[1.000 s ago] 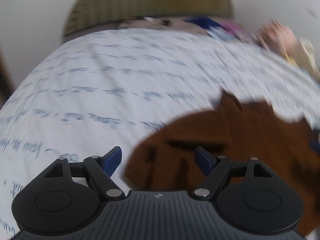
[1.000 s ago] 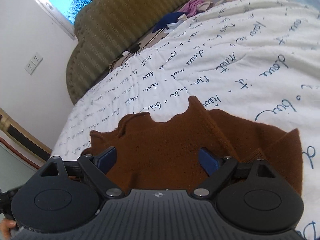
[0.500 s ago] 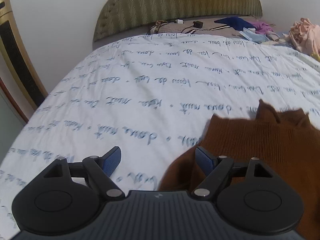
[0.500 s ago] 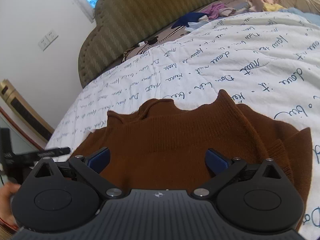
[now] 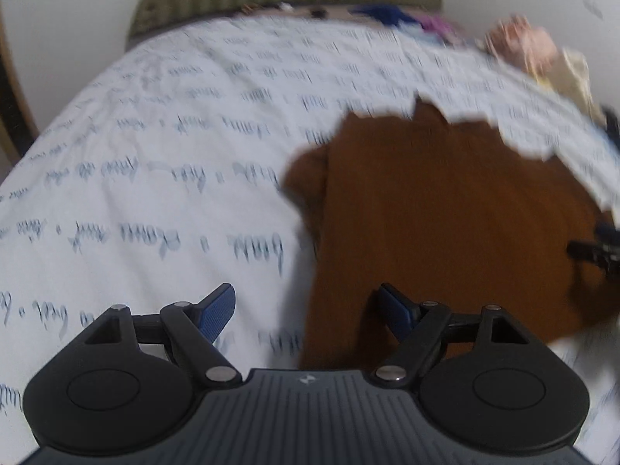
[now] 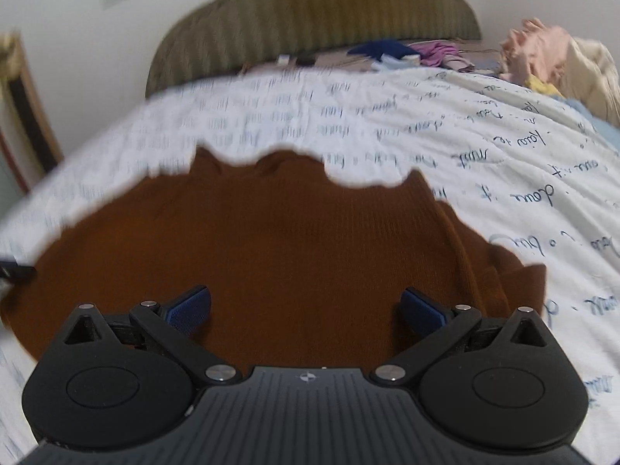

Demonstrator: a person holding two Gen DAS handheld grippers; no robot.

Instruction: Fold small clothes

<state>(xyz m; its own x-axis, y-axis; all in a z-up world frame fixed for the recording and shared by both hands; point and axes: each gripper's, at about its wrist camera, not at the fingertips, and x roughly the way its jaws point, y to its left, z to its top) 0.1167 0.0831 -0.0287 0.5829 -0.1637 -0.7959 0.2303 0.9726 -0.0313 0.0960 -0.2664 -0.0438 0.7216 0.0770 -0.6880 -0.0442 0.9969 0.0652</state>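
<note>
A small brown knit sweater [image 5: 445, 209] lies flat on the white bedspread with blue script [image 5: 155, 155]. It also fills the middle of the right wrist view [image 6: 290, 240]. My left gripper [image 5: 306, 306] is open and empty, just above the sweater's near left edge; its right finger is over the cloth, its left finger over the bedspread. My right gripper [image 6: 306, 310] is open wide and empty, low over the sweater's near hem. The right gripper's tip shows at the right edge of the left wrist view [image 5: 596, 250]. Both views are motion-blurred.
An olive padded headboard [image 6: 317, 11] stands at the far end of the bed. Loose clothes lie near it: navy and purple pieces [image 6: 407, 52] and a pink and cream heap [image 6: 554, 58] at the far right. A wooden frame [image 6: 23, 116] is at the left.
The left gripper has swung right, toward the sweater's left edge. The right gripper has moved to sit centred over the hem and stands a little wider open. The sweater lies as before.
</note>
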